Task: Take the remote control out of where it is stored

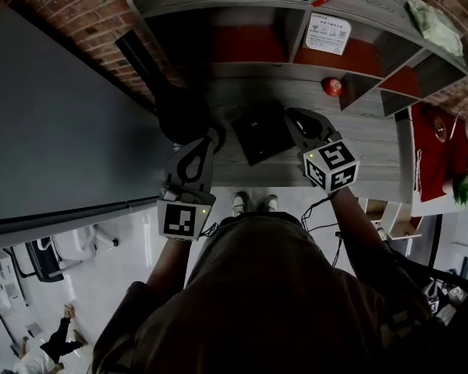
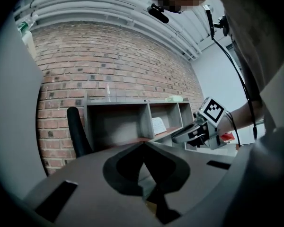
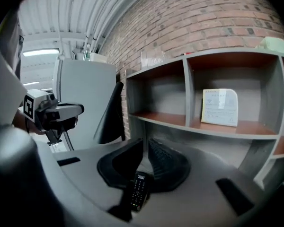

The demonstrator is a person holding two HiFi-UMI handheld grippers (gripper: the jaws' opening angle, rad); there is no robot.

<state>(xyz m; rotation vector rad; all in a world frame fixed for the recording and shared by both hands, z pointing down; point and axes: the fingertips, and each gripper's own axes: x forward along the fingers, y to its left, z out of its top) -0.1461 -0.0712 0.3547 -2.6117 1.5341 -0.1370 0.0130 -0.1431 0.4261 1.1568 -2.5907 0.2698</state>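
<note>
Right gripper view: the right gripper (image 3: 145, 143) has jaws clenched together, the remote control (image 3: 138, 193) just beneath them.

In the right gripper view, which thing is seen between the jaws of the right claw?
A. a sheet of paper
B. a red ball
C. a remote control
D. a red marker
C: a dark remote control with rows of buttons sits between the jaws of the right claw, which are closed on it.
</note>
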